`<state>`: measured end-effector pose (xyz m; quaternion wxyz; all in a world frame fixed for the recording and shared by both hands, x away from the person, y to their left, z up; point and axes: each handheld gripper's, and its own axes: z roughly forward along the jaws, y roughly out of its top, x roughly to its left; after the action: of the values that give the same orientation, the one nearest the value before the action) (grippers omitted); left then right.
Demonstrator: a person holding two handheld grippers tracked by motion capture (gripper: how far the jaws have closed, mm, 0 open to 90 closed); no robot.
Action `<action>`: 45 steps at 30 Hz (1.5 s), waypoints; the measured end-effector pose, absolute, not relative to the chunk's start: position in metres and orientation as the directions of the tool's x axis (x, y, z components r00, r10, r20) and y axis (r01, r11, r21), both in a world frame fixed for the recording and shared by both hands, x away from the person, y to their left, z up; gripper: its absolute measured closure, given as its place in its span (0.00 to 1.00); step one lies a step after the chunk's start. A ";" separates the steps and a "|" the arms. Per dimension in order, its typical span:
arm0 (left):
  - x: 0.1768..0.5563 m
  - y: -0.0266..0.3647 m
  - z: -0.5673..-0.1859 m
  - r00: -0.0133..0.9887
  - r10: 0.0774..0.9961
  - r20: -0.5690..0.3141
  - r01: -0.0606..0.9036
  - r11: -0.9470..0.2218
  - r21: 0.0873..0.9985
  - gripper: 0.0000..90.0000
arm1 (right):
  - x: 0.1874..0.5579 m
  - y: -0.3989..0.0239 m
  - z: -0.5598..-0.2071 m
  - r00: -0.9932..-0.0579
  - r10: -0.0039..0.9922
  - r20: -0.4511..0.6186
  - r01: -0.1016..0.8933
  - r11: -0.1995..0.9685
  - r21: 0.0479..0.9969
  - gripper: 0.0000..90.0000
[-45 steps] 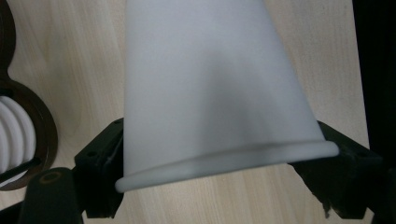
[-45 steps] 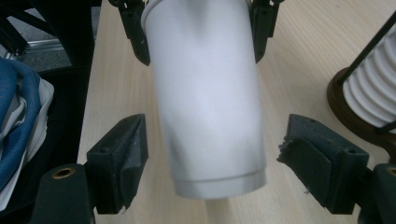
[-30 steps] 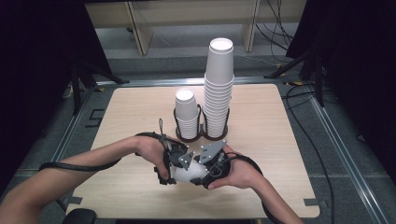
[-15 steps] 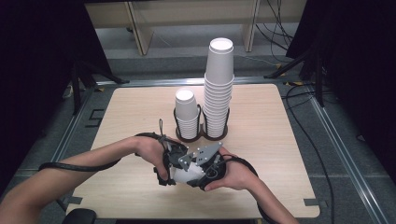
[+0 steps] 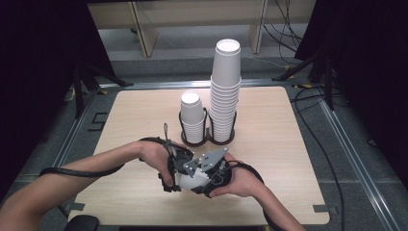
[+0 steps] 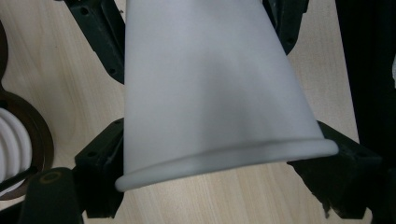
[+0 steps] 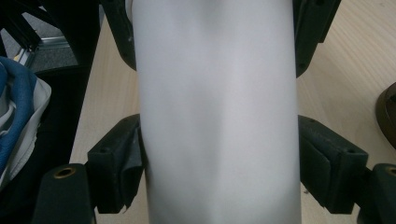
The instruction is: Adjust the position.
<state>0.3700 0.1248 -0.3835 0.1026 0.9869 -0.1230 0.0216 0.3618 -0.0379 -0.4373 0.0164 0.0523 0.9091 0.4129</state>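
While both grippers meet low over the table's (image 5: 288,144) near edge, a white cup (image 5: 186,180) lies between them, clamped by the left gripper (image 5: 174,169) near its rim and the right gripper (image 5: 208,174) across its body, both equally close.

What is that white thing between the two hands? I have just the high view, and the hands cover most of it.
Observer: A white paper cup. The left gripper view shows its rolled rim close to the camera.
Operator: Are the left tongs on it?
Observer: Yes. The left tongs have a jaw against each side, right by the rim.
Operator: And the right ones?
Observer: In the right gripper view, the right tongs clamp the cup's wall from both sides too.
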 end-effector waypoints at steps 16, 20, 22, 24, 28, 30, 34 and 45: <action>0.372 0.143 -0.383 0.980 -0.190 0.056 -0.196 -0.884 0.424 0.14 | 0.353 -0.051 -0.447 -0.992 0.116 -0.045 0.034 0.597 0.802 0.27; 0.377 0.155 -0.384 0.991 -0.125 0.040 -0.128 -0.862 0.491 0.09 | 0.346 -0.060 -0.451 -0.986 0.159 -0.046 0.050 0.549 0.834 0.27; 0.379 0.160 -0.386 0.996 -0.078 0.045 -0.091 -0.846 0.526 0.07 | 0.344 -0.065 -0.452 -0.980 0.192 -0.054 0.055 0.522 0.851 0.27; 0.381 0.164 -0.386 0.998 -0.045 0.040 -0.060 -0.829 0.557 0.06 | 0.342 -0.070 -0.452 -0.970 0.236 -0.057 0.066 0.483 0.873 0.27; 0.385 0.172 -0.389 0.998 0.058 0.011 0.037 -0.756 0.653 0.06 | 0.342 -0.077 -0.453 -0.949 0.305 -0.083 0.052 0.409 0.911 0.27; 0.386 0.177 -0.391 0.993 0.121 -0.011 0.093 -0.699 0.709 0.06 | 0.341 -0.083 -0.454 -0.929 0.361 -0.079 0.065 0.369 0.927 0.27; 0.386 0.184 -0.396 0.975 0.210 -0.066 0.181 -0.590 0.787 0.06 | 0.342 -0.093 -0.458 -0.892 0.449 -0.052 0.086 0.282 0.956 0.26; 0.372 0.205 -0.419 0.888 0.409 -0.211 0.342 -0.278 0.898 0.07 | 0.343 -0.111 -0.469 -0.813 0.572 0.103 0.163 0.055 0.985 0.26</action>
<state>0.3719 0.2051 -0.4190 0.5530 0.7988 0.2349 0.0303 0.3433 -0.1111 -0.4686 0.1608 0.2596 0.7082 0.6365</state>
